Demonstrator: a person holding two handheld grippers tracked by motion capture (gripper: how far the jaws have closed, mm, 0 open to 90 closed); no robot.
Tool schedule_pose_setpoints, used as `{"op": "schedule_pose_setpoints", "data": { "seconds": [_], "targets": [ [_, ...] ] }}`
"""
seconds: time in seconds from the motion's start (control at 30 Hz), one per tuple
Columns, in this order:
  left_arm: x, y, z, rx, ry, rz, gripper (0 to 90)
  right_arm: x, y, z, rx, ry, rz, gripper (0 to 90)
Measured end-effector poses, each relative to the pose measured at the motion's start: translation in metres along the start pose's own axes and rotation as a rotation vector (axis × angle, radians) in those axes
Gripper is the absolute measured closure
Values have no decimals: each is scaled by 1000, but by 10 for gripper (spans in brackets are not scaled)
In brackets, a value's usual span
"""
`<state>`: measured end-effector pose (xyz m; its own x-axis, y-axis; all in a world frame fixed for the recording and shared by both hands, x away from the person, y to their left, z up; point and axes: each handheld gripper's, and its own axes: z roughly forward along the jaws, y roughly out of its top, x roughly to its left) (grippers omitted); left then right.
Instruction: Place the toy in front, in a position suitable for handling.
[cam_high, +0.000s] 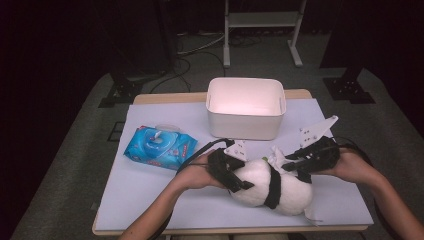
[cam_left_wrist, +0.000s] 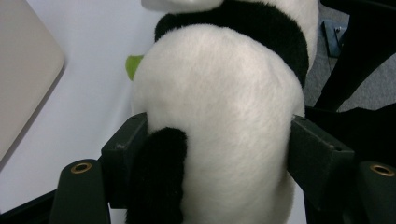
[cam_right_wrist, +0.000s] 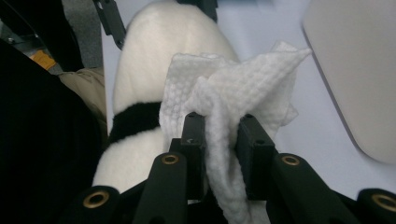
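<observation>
A black-and-white plush panda (cam_high: 270, 187) lies on the pale table mat near the front edge. My left gripper (cam_high: 235, 176) is shut on its white body from the left; in the left gripper view both jaws press into the panda's (cam_left_wrist: 224, 93) fur around my left gripper (cam_left_wrist: 210, 154). My right gripper (cam_high: 294, 162) hovers just above the panda's right side, shut on a crumpled white wipe (cam_high: 276, 159). In the right gripper view the wipe (cam_right_wrist: 233, 88) bunches out between the jaws of my right gripper (cam_right_wrist: 219, 133), with the panda (cam_right_wrist: 154, 46) right behind it.
A white plastic bin (cam_high: 246, 125) stands at the back middle of the table, and its rounded wall (cam_right_wrist: 359, 70) is close on the right in the right gripper view. A blue wet-wipe pack (cam_high: 160, 146) lies at the left. A green bit (cam_left_wrist: 134, 65) pokes out beside the panda.
</observation>
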<state>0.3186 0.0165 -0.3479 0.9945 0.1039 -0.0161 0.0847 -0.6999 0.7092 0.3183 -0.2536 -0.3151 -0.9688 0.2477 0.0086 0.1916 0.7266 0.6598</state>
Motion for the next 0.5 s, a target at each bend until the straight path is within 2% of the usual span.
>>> {"op": "schedule_pose_setpoints", "data": {
  "seconds": [0.03,0.17,0.33,0.5],
  "targets": [
    [0,2,0,-8,0,-8,281,2,4,3,-7,25,-5,737],
    [0,5,1,-12,2,-8,280,10,13,12,9,52,-31,737],
    [1,2,1,-19,-2,-20,280,12,14,12,33,42,-45,737],
    [5,-3,1,-27,-7,-44,280,12,3,-3,35,22,-29,738]
  ]
}}
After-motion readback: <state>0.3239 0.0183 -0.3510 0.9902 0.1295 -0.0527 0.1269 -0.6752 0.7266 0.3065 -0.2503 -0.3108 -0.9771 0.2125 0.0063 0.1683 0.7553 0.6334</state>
